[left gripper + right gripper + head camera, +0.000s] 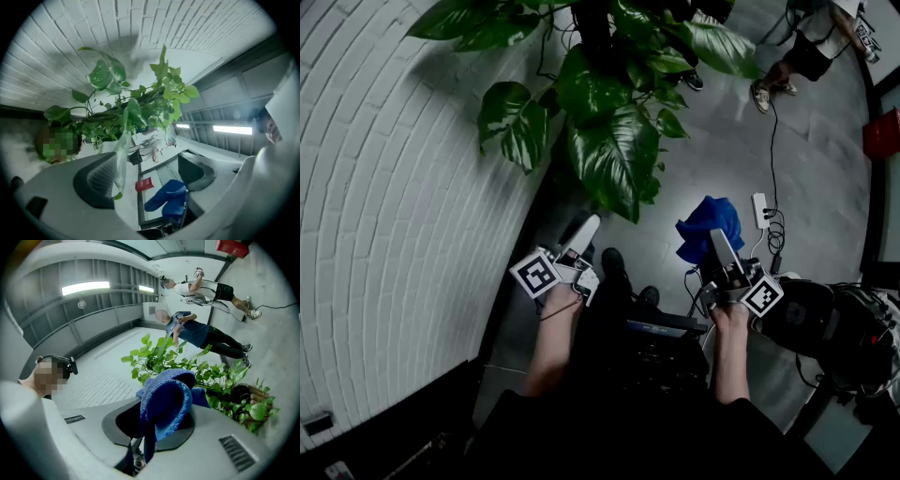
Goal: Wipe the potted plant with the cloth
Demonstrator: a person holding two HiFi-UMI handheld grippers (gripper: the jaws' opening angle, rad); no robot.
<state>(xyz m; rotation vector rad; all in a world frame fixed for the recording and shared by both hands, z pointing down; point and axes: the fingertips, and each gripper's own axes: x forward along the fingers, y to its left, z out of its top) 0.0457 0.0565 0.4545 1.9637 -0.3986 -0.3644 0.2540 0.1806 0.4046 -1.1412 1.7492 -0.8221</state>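
potted plant point(614, 141) spreads its big glossy leaves above and ahead of your two hands in the head view, close beside the white brick wall point(384, 187). your left gripper point(579, 236) points toward the lowest leaves with its jaws spread wide. in the left gripper view one long pale leaf point(121, 157) dangles in front of the ribbed pad at that view's left, and i cannot tell whether it touches the pad. your right gripper point(724, 253) is clamped on the blue cloth point(710, 223), which bunches out of the jaws in a folded hump; in the right gripper view a strip of it hangs down between them. in the head view the cloth sits to the right of the plant, apart from the leaves. on the grey floor point(825, 187) just beyond the cloth lies a white power strip point(760, 208) with a dark cable. two people point(201, 331) show past the plant in the right gripper view.
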